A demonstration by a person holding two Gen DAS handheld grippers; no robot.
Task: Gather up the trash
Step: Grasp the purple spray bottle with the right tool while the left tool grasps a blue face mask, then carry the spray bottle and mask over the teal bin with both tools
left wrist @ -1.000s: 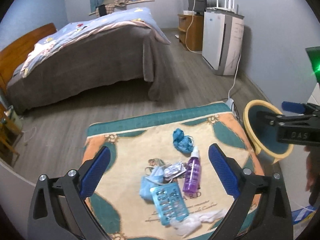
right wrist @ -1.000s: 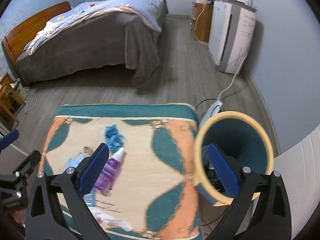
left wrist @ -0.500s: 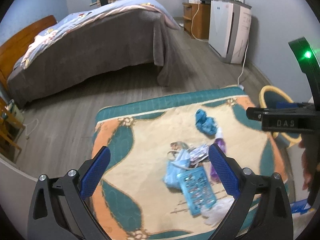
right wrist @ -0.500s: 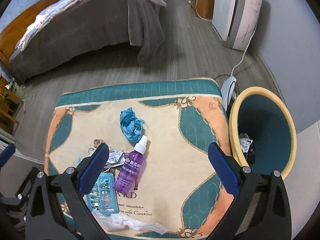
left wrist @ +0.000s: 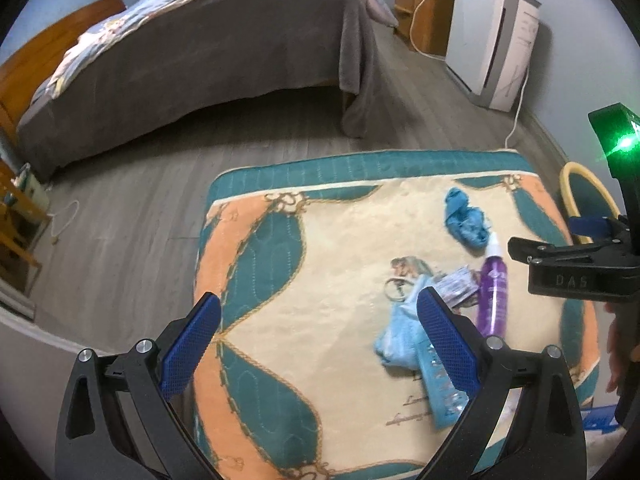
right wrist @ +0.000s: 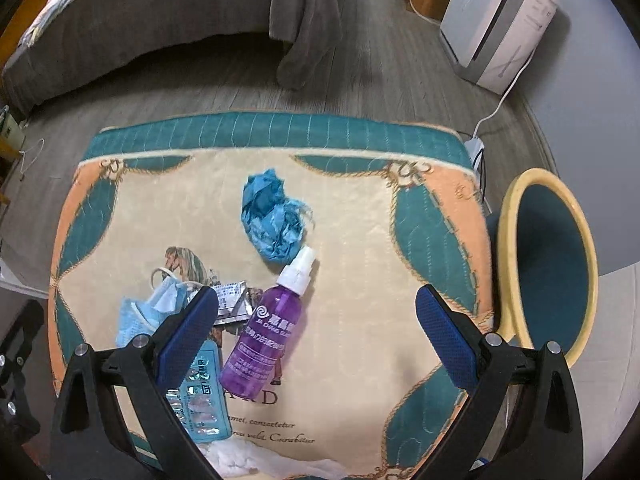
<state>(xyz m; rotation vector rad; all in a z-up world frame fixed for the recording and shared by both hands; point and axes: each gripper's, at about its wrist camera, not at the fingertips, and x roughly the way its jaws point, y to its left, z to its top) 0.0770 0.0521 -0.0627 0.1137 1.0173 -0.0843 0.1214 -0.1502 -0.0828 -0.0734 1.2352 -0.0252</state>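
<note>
Trash lies on a patterned rug [right wrist: 360,264]: a crumpled blue wad [right wrist: 272,216], a purple spray bottle [right wrist: 266,332], a blue face mask [right wrist: 148,312], a silver foil packet [right wrist: 232,304], a blue blister pack [right wrist: 204,404] and a white tissue [right wrist: 260,460]. My right gripper [right wrist: 316,336] hangs open above the bottle. The left gripper [left wrist: 316,340] is open over the rug's left half, left of the mask [left wrist: 400,332] and bottle [left wrist: 494,296]. The yellow-rimmed teal bin [right wrist: 548,264] stands right of the rug.
A bed with a grey cover [left wrist: 200,52] fills the back left. A white appliance [left wrist: 492,40] and wooden cabinet [left wrist: 424,8] line the right wall, with a cable [right wrist: 500,100] running to the floor. Wooden furniture [left wrist: 16,232] stands at the far left.
The left gripper has swung left, so the trash now sits at its right. The right gripper has swung left from the bin and dropped closer over the bottle.
</note>
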